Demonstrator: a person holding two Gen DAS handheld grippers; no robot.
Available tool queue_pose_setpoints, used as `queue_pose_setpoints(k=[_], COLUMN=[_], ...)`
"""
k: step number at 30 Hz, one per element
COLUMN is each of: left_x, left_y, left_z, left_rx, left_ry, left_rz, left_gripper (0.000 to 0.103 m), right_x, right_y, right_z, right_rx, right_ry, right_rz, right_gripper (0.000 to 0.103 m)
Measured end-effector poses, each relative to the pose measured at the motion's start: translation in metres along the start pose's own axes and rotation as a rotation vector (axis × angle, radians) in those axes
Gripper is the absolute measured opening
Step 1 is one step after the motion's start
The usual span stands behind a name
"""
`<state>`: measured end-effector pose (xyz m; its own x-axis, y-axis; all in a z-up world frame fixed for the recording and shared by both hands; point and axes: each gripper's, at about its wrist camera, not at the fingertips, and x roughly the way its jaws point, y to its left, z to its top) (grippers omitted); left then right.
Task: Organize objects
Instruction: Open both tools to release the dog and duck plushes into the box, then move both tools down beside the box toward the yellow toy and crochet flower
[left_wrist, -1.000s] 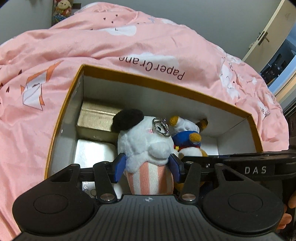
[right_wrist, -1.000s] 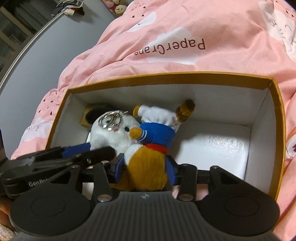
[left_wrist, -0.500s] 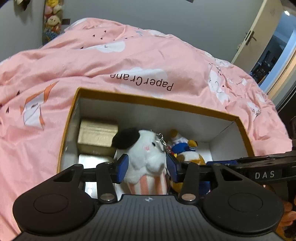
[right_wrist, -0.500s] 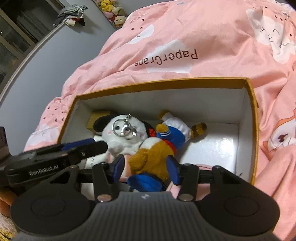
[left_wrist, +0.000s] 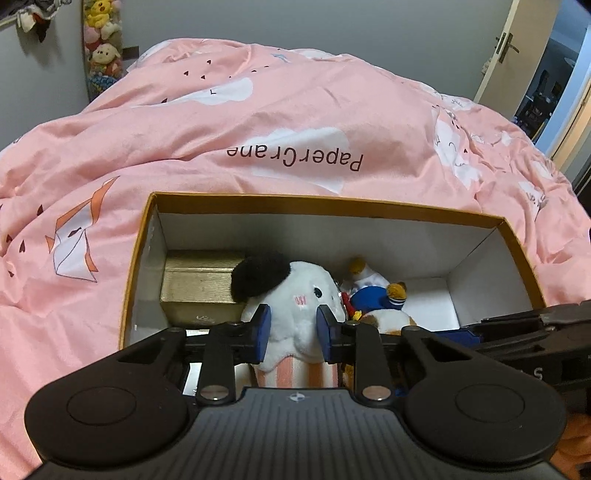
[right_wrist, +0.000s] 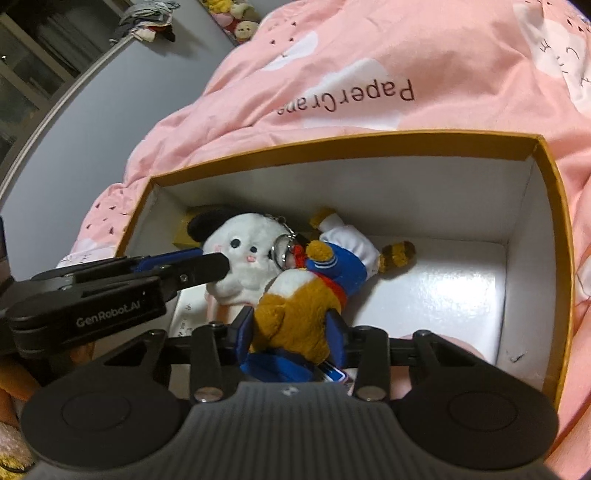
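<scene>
Plush toys lie side by side in the orange-rimmed box (left_wrist: 328, 206) on the pink duvet (left_wrist: 258, 122), and you have narrowed both tools on them since a second ago. Your left gripper (left_wrist: 293, 334) is closing on the white dog plush (left_wrist: 295, 299), pads denting its fur; your right gripper (right_wrist: 291, 334) is closing on the brown duck plush (right_wrist: 295, 306). Both look ready to lift. The dog's long axis runs near to far, black-eared head far; the duck's slants near-left to far-right.
</scene>
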<state>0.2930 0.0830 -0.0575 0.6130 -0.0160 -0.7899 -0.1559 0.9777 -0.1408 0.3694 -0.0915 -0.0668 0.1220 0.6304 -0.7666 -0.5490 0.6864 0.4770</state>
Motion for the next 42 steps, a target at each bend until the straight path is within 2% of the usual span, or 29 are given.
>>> queue_pose_setpoints(k=[5, 8, 12, 19, 26, 29, 33, 38, 42], left_x=[0.001, -0.006, -0.029, -0.095, -0.152, -0.159, -0.151, -0.122, -0.093], left_y=[-0.007, -0.005, -0.007, -0.028, -0.06, -0.072, -0.083, -0.086, -0.079], left_z=[-0.003, -0.005, -0.008, -0.028, -0.07, -0.09, -0.116, -0.134, -0.144], left_rx=[0.032, 0.012, 0.002, 0.037, 0.097, 0.145, 0.167, 0.1, 0.04], left_ry=[-0.011, -0.024, -0.064, -0.178, -0.269, -0.245, -0.184, -0.05, 0.022], left_rz=[0.031, 0.015, -0.011, -0.078, -0.155, -0.195, -0.223, -0.274, -0.222], left_gripper=[0.031, 0.032, 0.032, 0.032, 0.032, 0.032, 0.032, 0.035, 0.036], right_x=[0.003, 0.0, -0.013, -0.068, -0.129, -0.149, -0.152, -0.132, -0.117], right_y=[0.0, 0.002, 0.01, 0.039, 0.069, 0.072, 0.067, 0.045, 0.032], right_z=[-0.003, -0.003, -0.008, -0.034, -0.102, -0.134, -0.169, -0.198, -0.202], right_rx=[0.001, -0.009, -0.042, -0.126, -0.225, -0.235, -0.236, -0.21, -0.186], right_ry=[0.002, -0.003, -0.038, -0.193, -0.394, -0.447, -0.448, -0.366, -0.32], right_rz=[-0.013, -0.019, -0.06, -0.086, -0.147, -0.179, -0.238, -0.311, -0.347], right_gripper=[0.043, 0.05, 0.051, 0.051, 0.05, 0.051, 0.05, 0.05, 0.045])
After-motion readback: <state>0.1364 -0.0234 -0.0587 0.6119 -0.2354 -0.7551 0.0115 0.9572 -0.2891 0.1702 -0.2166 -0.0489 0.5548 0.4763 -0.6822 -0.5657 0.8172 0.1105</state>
